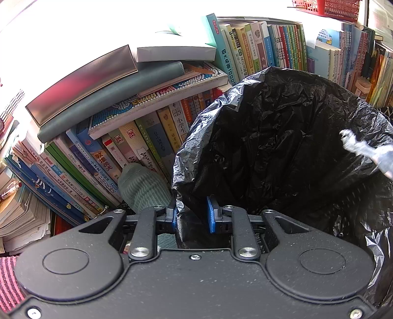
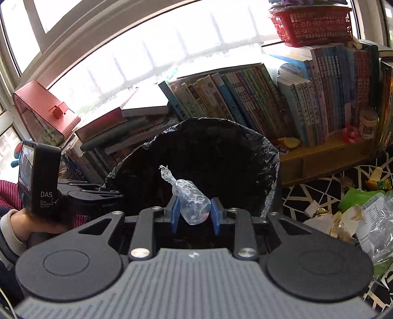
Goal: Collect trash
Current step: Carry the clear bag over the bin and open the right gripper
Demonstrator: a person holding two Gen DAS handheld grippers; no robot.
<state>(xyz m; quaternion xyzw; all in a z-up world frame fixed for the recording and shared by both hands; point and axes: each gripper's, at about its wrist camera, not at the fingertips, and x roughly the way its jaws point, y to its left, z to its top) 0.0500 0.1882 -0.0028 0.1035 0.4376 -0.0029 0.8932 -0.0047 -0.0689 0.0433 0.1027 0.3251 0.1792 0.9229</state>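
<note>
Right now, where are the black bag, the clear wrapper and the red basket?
Black bag point(image 2: 208, 152), right wrist view, inner lining.
Clear wrapper point(image 2: 194, 203), right wrist view, crumpled middle.
Red basket point(image 2: 312, 25), right wrist view, front wall.

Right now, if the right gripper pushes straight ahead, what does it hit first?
Probably the black trash bag: the right gripper, holding a crumpled clear plastic wrapper, points into its open mouth. Depth is unclear; the inner far wall looks first.

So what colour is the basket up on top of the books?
Red, with a lattice pattern. The basket shows best in the right wrist view.

Black bin bag point(image 2: 211, 157), clear plastic wrap point(image 2: 192, 202), red basket point(image 2: 312, 23), blk/white geometric floor point(image 2: 316, 193).
</note>
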